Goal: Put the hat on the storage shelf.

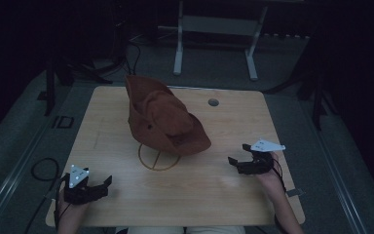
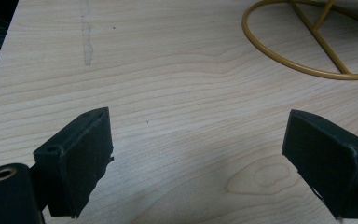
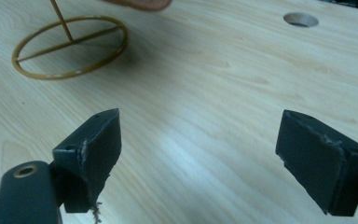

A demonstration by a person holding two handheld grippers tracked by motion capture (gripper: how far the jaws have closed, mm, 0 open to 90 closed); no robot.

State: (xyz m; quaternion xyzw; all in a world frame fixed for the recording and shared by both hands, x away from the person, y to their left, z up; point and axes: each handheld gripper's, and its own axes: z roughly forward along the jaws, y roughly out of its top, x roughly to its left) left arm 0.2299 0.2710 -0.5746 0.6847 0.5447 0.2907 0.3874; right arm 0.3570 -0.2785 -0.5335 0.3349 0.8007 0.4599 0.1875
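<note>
Brown hat (image 1: 163, 117) on wire stand (image 1: 158, 158), tabletop (image 1: 224, 190) centre — left gripper (image 1: 102, 187) and right gripper (image 1: 237, 155) spread wide, empty, near edge.

Dim room, light falling mostly on a pale wood table (image 1: 233, 195) w/ rounded corners; a round hole (image 1: 213, 102) sits near its far edge, right of centre, and a faint scuff marks the top toward the left edge. Grey floor (image 1: 214, 63) all round. Beyond the far edge stands a white metal frame (image 1: 177, 48) on two legs. Dark stands (image 1: 316, 92) flank both sides; black cables (image 1: 41, 168) loop on the floor at left. Walls lost in shadow.
</note>
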